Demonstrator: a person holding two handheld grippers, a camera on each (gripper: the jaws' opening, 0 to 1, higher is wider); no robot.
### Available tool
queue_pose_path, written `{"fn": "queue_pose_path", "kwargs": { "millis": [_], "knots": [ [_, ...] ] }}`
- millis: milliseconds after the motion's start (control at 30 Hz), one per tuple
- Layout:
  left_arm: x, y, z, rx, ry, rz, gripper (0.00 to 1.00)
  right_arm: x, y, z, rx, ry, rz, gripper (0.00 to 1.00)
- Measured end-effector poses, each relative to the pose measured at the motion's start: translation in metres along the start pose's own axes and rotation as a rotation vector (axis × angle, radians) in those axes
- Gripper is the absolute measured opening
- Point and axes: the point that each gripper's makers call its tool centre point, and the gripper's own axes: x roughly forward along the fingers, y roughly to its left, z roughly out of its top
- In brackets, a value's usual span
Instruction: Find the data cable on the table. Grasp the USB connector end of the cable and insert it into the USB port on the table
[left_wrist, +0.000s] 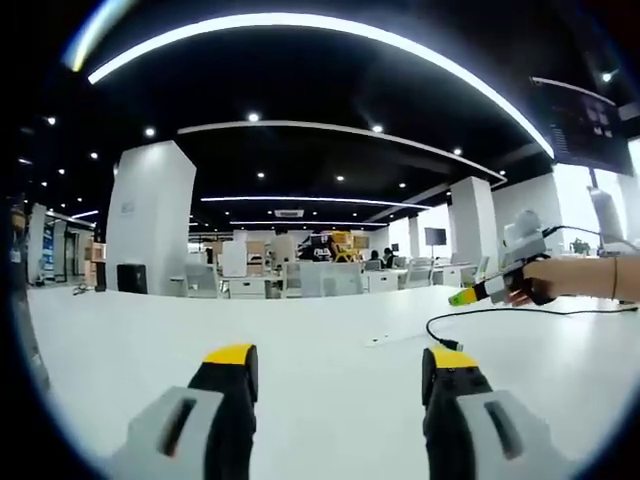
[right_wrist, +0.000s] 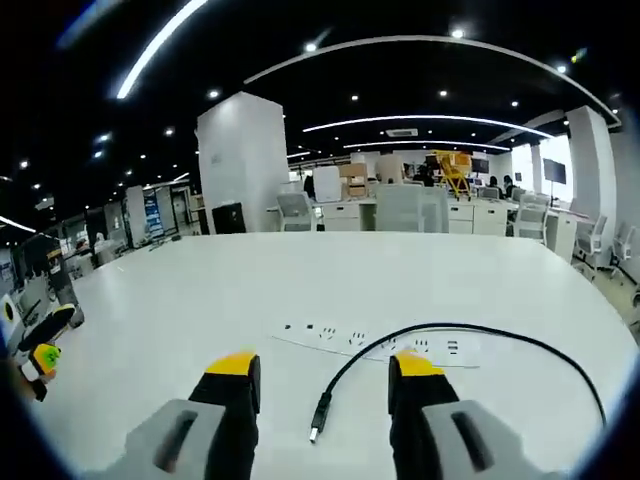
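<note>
Right claw (right_wrist: 325, 365): jaws spread wide with nothing between them, low over the white tabletop (right_wrist: 200, 290).
Left claw (left_wrist: 340, 355): jaws likewise spread and empty, also low over the tabletop.
Data cable (right_wrist: 470, 330): black, lying loose on the tabletop; in the right gripper view it curves from the far right towards the claw.
USB connector (right_wrist: 319, 415): the cable's near end, flat on the tabletop, seen between the right claw's two yellow-tipped jaws and touching neither.
Socket strip (right_wrist: 330, 335): white and flat, lying across the tabletop just beyond the connector; the cable runs over its right part. Which opening is a USB port cannot be told.
Left gripper view: the right claw enters from the right, held in a hand (left_wrist: 535, 282) above the tabletop, with the cable (left_wrist: 500, 312) looping beneath it.
Setting: open office with a white pillar (right_wrist: 245, 165), desks, chairs and curved ceiling light strips.
</note>
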Motion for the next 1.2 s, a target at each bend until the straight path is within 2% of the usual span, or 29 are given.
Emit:
{"fn": "queue_pose_path", "kwargs": {
  "millis": [200, 400, 567, 633, 767, 967, 1200],
  "knots": [
    [0.001, -0.001, -0.002, -0.016, 0.008, -0.006, 0.67, 0.024, -0.003, -0.015, 0.019, 0.106, -0.004, 0.49],
    [0.002, -0.001, -0.001, -0.026, 0.006, -0.010, 0.67, 0.051, -0.006, -0.028, -0.009, 0.203, -0.032, 0.48],
    [0.001, -0.002, 0.001, -0.037, -0.001, -0.016, 0.67, 0.064, -0.012, -0.034, -0.050, 0.256, -0.068, 0.46],
    [0.001, -0.002, 0.002, -0.034, -0.005, -0.017, 0.67, 0.063, -0.007, -0.039, -0.061, 0.275, -0.075, 0.45],
    [0.000, 0.000, 0.003, -0.038, -0.007, -0.012, 0.67, 0.068, -0.009, -0.043, -0.097, 0.298, -0.090, 0.44],
    [0.000, 0.002, 0.002, -0.046, -0.003, -0.008, 0.67, 0.070, -0.011, -0.048, -0.084, 0.303, -0.096, 0.37],
    [-0.001, 0.003, 0.000, -0.047, -0.001, -0.003, 0.67, 0.074, -0.017, -0.051, -0.108, 0.316, -0.108, 0.30]
  ]
}}
